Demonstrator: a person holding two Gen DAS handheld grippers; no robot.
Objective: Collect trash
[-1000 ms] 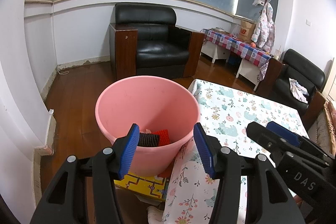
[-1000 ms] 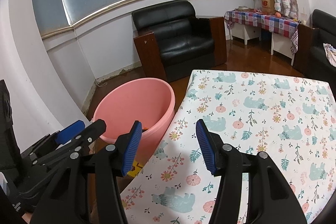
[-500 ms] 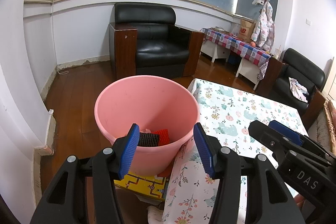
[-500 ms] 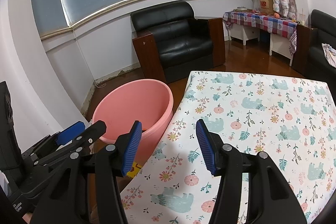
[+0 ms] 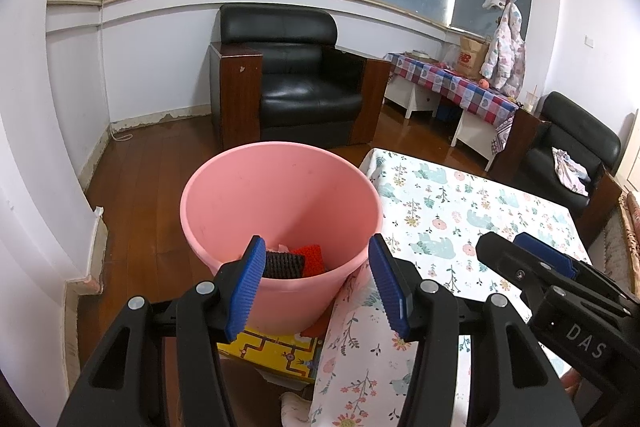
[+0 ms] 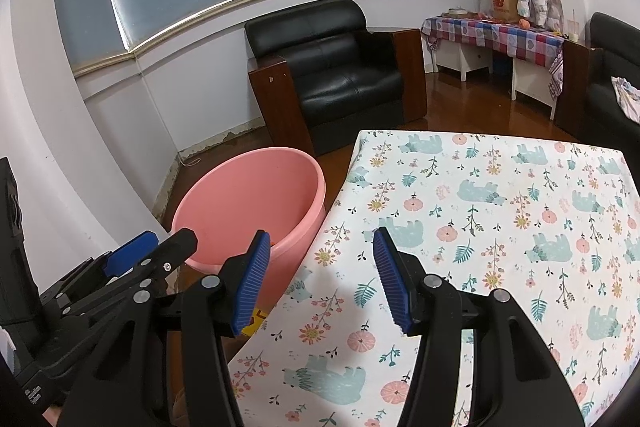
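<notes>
A pink bucket [image 5: 280,195] stands on the floor beside the table's left edge, also visible in the right wrist view as the pink bucket [image 6: 248,203]. Inside it lie a dark brown knitted piece [image 5: 284,264] and a red knitted piece [image 5: 312,257]. My left gripper [image 5: 316,283] hovers open over the bucket's near rim with nothing between its blue pads. My right gripper [image 6: 320,279] is open above the table's left edge, empty. Each gripper shows at the side of the other's view.
The table wears a floral bear-print cloth [image 6: 500,219]. A yellow patterned box [image 5: 280,351] lies under the bucket. A black armchair [image 5: 296,87] stands behind on the wooden floor [image 5: 136,187]. A checked side table [image 5: 456,87] and another black chair [image 5: 572,155] are at the right.
</notes>
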